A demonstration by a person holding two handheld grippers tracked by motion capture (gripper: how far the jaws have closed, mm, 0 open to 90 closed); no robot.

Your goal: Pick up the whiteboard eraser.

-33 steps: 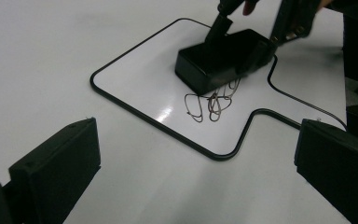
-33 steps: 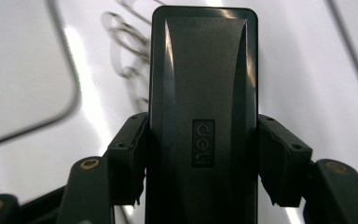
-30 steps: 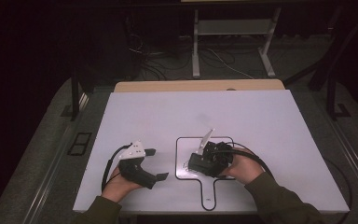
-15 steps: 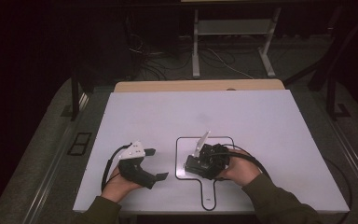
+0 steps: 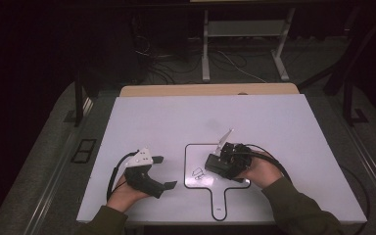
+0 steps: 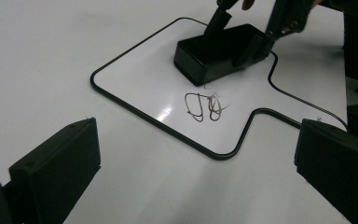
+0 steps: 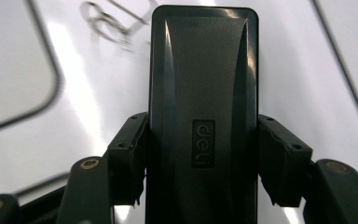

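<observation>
Right tool clamped on a black eraser: in the right gripper view both jaws press the eraser's long sides, about midway along its length. Raised "deli" mark visible on the eraser top.

Eraser sits flat on the whiteboard, a small paddle-shaped board with a thin black rim and a short handle pointing toward the person. Board lies on the white table, near its front edge.

Dark scribble on the board surface, just beside the eraser's near end and not covered by it. In the high view the scribble lies to the left of the eraser, inside the rim.

Left tool open, jaws wide apart, nothing between them. It rests on the table left of the board, apart from the rim, held in the left hand. Right hand grips its tool from the right side of the board.
</observation>
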